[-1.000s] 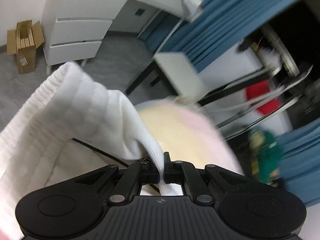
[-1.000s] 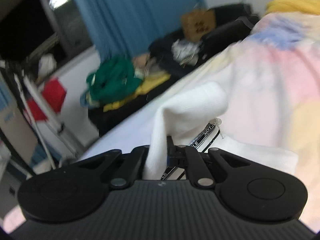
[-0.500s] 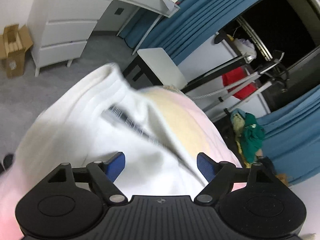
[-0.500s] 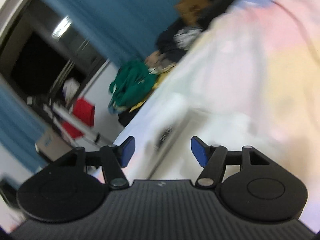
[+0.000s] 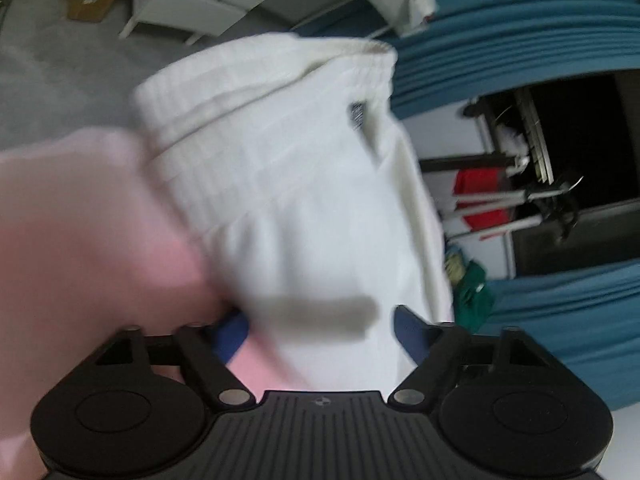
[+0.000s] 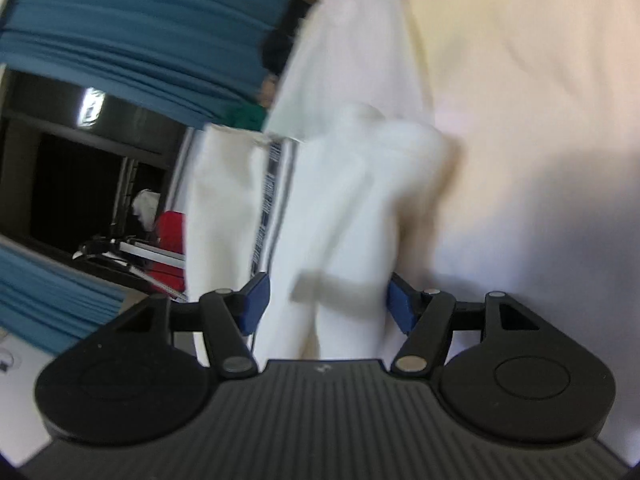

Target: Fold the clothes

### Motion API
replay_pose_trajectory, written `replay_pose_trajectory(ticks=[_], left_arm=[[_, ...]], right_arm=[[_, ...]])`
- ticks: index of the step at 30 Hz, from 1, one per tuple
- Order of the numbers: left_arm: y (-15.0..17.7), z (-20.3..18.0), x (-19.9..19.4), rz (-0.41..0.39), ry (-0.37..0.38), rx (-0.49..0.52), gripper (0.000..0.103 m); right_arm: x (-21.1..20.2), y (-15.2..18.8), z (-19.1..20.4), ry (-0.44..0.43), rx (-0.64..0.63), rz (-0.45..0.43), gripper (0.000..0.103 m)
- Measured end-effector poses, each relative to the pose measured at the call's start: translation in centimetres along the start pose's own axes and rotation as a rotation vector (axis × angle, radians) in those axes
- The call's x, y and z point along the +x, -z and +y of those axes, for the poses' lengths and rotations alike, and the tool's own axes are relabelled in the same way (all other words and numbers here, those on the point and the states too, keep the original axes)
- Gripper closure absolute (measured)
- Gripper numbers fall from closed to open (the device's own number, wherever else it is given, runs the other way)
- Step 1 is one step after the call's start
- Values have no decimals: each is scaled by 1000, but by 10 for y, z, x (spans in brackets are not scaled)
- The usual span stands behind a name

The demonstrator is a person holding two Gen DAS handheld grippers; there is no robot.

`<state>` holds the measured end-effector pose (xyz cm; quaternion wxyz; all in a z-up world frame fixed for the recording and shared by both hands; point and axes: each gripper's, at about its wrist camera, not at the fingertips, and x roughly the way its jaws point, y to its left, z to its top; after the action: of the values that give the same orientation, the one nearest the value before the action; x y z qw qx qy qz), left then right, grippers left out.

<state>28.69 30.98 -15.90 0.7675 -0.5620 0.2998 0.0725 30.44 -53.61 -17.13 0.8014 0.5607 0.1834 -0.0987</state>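
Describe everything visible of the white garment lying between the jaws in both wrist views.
The white garment is soft, knit-looking cloth, blurred in both views. The left wrist view shows a ribbed, elasticated band along its far edge and a small dark label below it. The right wrist view shows a dark patterned stripe along its length and bunched folds. It lies rumpled on pastel pink and yellow bedding. Cloth sits between the jaws of both grippers; the left gripper is closing, the right gripper stands open. Neither visibly pinches it.

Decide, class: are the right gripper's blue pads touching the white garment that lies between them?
Cannot tell. In the right wrist view the white garment runs between the right gripper's wide-set pads, but motion blur hides whether its edges meet them.
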Motion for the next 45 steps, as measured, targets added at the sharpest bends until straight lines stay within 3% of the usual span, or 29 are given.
replay_pose_trajectory(ticks=[2, 3, 4, 5, 6, 7, 11, 15, 20, 29, 34, 37, 39, 41, 43, 45], left_arm=[[-9, -3, 12, -25, -18, -9, 67], [-14, -5, 15, -35, -25, -4, 74], [-19, -7, 17, -46, -32, 1, 87], [-23, -10, 19, -56, -36, 9, 90], [-25, -15, 17, -63, -37, 28, 91], [-27, -21, 13, -69, -40, 51, 92], [-41, -40, -18, -65, 7, 60, 95], [-50, -56, -61, -48, 22, 72, 95], [-53, -63, -125, -42, 9, 109, 95], [-30, -19, -246, 22, -61, 167, 95], [-11, 26, -253, 51, -127, 218, 93], [-3, 38, -249, 49, -127, 247, 90], [3, 42, -249, 48, -130, 276, 85], [13, 36, -255, 51, -164, 349, 69], [25, 28, -262, 58, -198, 434, 53], [39, 18, -274, 53, -241, 535, 48]], right_arm=[[17, -3, 5, 35, -44, 4, 37], [21, -3, 9, 57, -72, -10, 38], [24, -4, 13, 82, -103, -31, 45], [26, -4, 18, 107, -134, -52, 53], [26, -4, 20, 123, -145, -67, 79], [25, -5, 22, 135, -147, -80, 90], [0, -9, 27, 127, -136, -129, 95], [-34, -10, 39, 104, -145, -137, 95], [-85, -3, 27, 112, -48, -134, 95], [-178, 32, -26, 148, -70, -118, 95], [-189, 40, -48, 200, -7, -60, 94], [-189, 43, -48, 233, -22, -45, 92], [-193, 45, -47, 235, -16, -40, 91], [-197, 47, -47, 240, -4, -40, 87], [-206, 48, -47, 275, 36, -59, 69], [-220, 51, -47, 295, 72, -107, 64]])
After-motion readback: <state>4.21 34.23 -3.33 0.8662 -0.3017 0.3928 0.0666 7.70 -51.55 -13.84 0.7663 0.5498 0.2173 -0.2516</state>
